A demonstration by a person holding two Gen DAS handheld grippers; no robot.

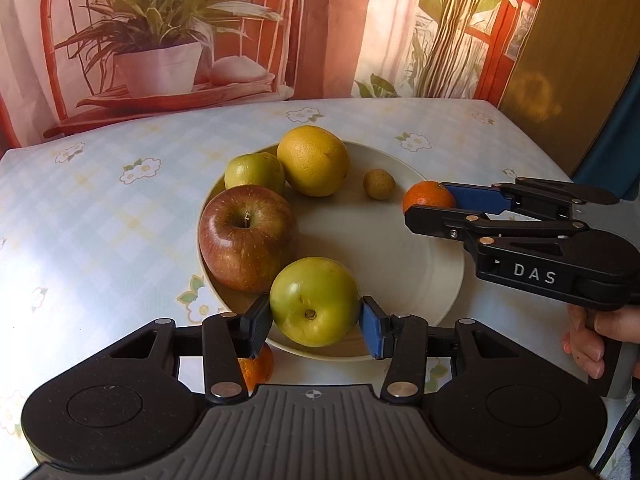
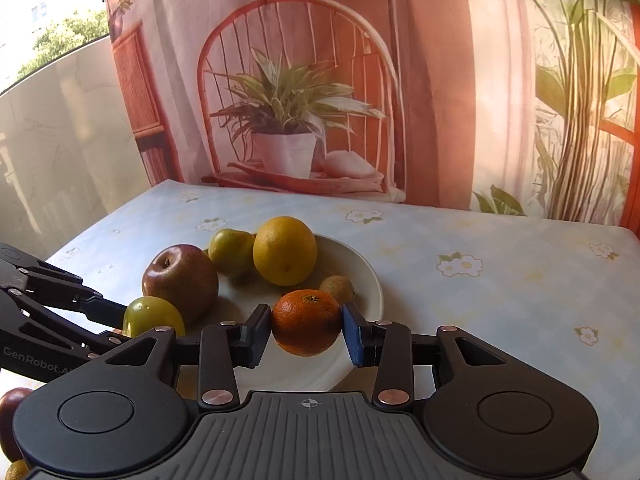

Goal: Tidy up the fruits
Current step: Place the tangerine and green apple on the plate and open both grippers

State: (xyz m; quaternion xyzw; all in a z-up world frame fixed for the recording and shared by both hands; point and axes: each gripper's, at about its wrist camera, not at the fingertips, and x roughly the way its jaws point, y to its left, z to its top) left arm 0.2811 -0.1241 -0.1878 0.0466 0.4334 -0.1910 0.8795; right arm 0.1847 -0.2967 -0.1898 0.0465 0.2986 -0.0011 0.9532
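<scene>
The left tongs [image 1: 316, 326] clamp a green apple [image 1: 314, 300] over the near rim of the white plate [image 1: 400, 276]; the right tongs [image 2: 306, 330] pinch a small orange [image 2: 306, 322] at its right edge. On the plate, a red apple [image 1: 246, 236], a second green apple [image 1: 254, 172], a yellow citrus [image 1: 314, 160] and a small brown fruit [image 1: 379, 184] crowd the left and far side. Only the left view shows another orange [image 1: 258, 370] on the bench [image 1: 100, 220] under the tongs; only the right view shows dark fruit [image 2: 12, 404] at its lower left.

Flowered tablecloth [image 1: 120, 208] covering the table, printed curtain [image 1: 192, 32] showing a potted plant hanging at the far side, window [image 2: 48, 32] glowing far left.
</scene>
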